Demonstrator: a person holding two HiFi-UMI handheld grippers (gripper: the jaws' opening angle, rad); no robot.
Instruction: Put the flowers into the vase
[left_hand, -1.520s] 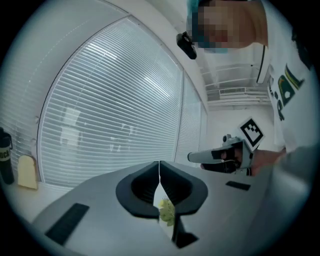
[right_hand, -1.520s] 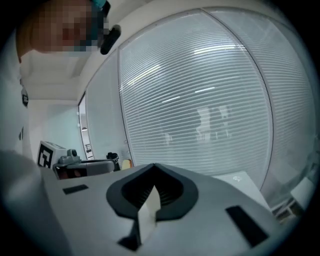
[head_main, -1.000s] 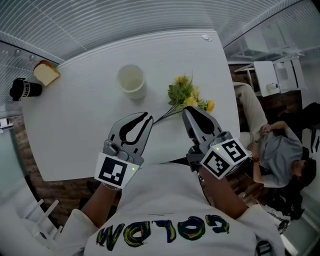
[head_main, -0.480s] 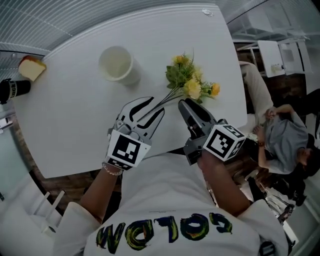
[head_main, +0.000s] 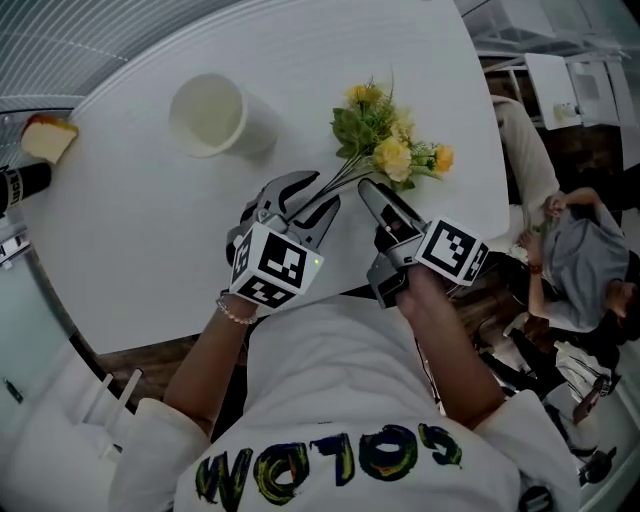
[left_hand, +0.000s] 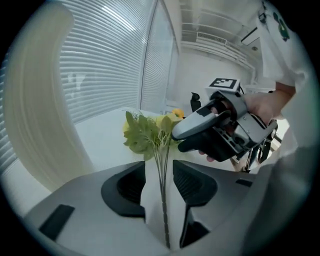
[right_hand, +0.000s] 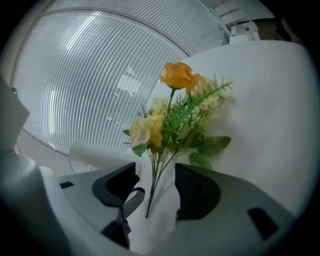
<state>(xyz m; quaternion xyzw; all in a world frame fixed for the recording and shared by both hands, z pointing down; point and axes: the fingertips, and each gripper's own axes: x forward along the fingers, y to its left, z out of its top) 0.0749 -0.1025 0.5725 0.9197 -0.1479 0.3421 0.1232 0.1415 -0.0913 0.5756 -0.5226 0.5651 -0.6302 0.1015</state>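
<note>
Two claws, one bunch of flowers (head_main: 385, 140), one vase (head_main: 207, 115). The left claw (head_main: 305, 195) and right claw (head_main: 372, 195) are both released, and their jaws have just been opening. The stems lie unpinched between the left claw's jaws. The blooms lie just ahead of the right claw, near the tabletop's (head_main: 130, 230) right edge. The vase stands ahead-left of the left claw, with bare tabletop between them.

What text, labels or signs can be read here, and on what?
"COLOM": large coloured letters on the person's white shirt, upside down in the head view.
Left cube and right cube: black-and-white square markers, no letters.
Dark container at the head view's left edge: pale print, too small to read.
White vase and flowers: no text.
</note>
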